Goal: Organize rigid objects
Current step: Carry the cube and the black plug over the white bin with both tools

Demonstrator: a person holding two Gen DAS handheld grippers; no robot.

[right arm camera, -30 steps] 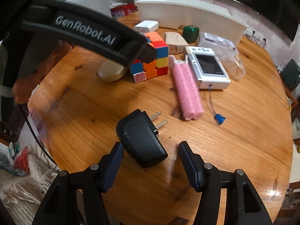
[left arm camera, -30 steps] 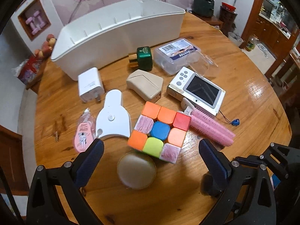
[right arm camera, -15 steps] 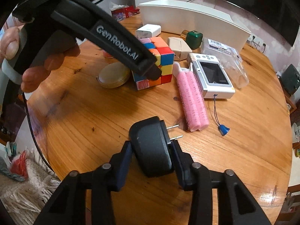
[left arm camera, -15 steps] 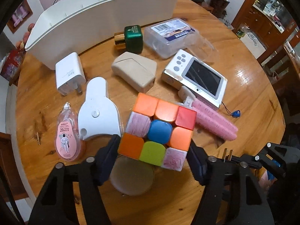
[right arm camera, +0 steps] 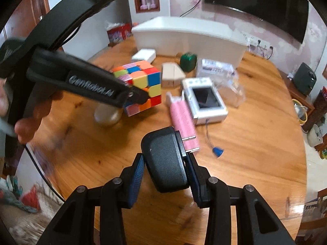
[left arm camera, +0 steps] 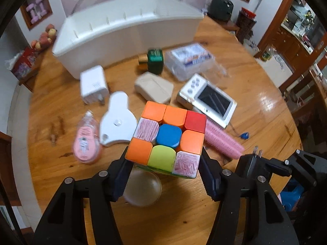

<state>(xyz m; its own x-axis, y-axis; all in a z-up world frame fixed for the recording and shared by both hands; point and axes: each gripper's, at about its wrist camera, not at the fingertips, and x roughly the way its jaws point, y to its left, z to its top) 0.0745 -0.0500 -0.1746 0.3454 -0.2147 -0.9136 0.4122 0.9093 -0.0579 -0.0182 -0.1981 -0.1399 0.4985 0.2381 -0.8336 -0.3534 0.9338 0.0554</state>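
cube (left arm camera: 167, 140) now lifted off the surface (left arm camera: 255, 94), clamped in left gripper (left arm camera: 165, 173); black charger (right arm camera: 165, 159) likewise raised, pinched by right gripper (right arm camera: 165, 175); both ready for white bin (left arm camera: 126, 32).

**Tabletop layout, left wrist view**

Long bin (left arm camera: 126, 34) spans the upper frame; charger (left arm camera: 93, 84) sits below it at left; cube (left arm camera: 167, 140) fills the centre; camera (left arm camera: 208, 100) lies upper right of the cube; round disc (left arm camera: 143, 187) sits below the cube on the tabletop (left arm camera: 255, 94).

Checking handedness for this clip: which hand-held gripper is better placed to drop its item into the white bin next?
Probably left: its cube sits nearer the white bin than the right's black charger.
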